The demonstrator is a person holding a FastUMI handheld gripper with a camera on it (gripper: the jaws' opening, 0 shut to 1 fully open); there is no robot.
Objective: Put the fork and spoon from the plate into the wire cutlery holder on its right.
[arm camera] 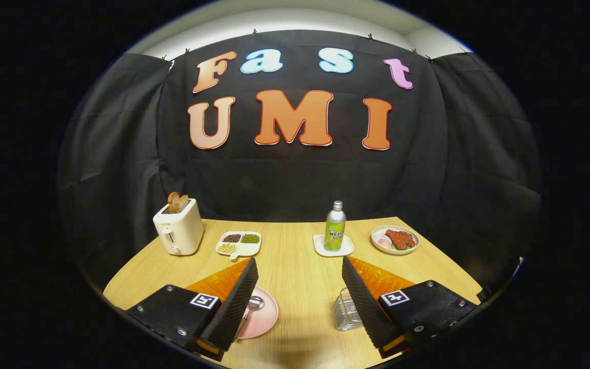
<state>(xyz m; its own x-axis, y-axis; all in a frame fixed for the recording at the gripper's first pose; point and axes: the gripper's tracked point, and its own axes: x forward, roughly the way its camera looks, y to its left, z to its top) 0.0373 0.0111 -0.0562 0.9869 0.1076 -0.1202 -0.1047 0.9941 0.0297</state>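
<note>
- Wooden table [300,287] runs from the gripper [300,302] out to the black cloth wall; the two fingers are spread wide apart with only bare tabletop between them, holding nothing.
- One pink plate [264,320] lies just beside the left finger, partly hidden behind it. A spoon [254,304] rests on it, bowl showing by the fingertip; I cannot make out the fork.
- One wire cutlery holder [345,310] stands to the right of the plate, just beside the right finger and partly behind it; I cannot tell what is in it.
- Farther off, one white divided tray [238,245] holds three separate heaps: dark, green and pale beans.
- One green bottle [335,226] stands upright on a small white square dish [333,247].
- One round bowl [395,239] to the right of the bottle carries a red piece of meat with pale slices.
- One cream toaster [178,228] stands at the far left, two slices of toast [177,203] poking from its slots.
</note>
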